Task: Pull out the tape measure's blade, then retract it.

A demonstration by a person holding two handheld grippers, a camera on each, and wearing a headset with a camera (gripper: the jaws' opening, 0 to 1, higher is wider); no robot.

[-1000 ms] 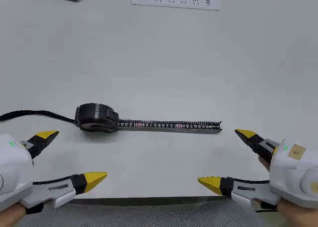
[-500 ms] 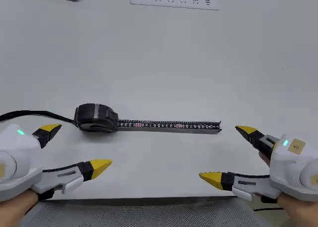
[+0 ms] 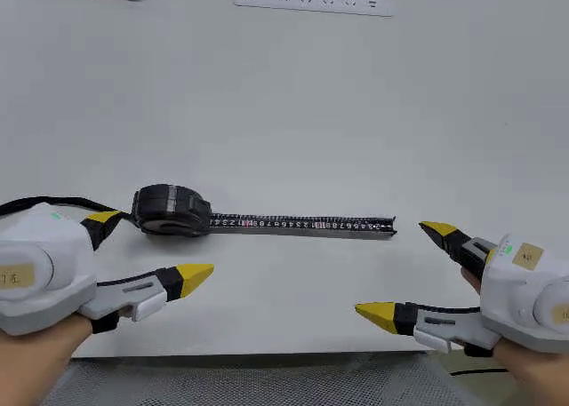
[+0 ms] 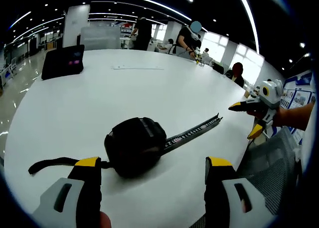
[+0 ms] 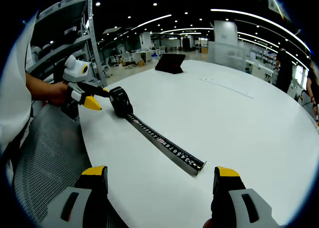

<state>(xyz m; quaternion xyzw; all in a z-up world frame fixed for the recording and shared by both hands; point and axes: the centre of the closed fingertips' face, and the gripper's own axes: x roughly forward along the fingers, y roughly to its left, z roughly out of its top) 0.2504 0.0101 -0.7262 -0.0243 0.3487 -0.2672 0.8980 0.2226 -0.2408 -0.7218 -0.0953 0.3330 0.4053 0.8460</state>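
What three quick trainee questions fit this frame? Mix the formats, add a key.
1. True or false: the blade is pulled out of the tape measure case and lies flat on the table.
2. The left gripper is: A) shut on the case; B) open, close to the case; C) shut on the blade.
3. Fill in: the blade's tip lies nearer the ___ gripper.

Key: 1 true. 2 B. 3 right: the right gripper, jaws open, sits just past the tip and holds nothing.
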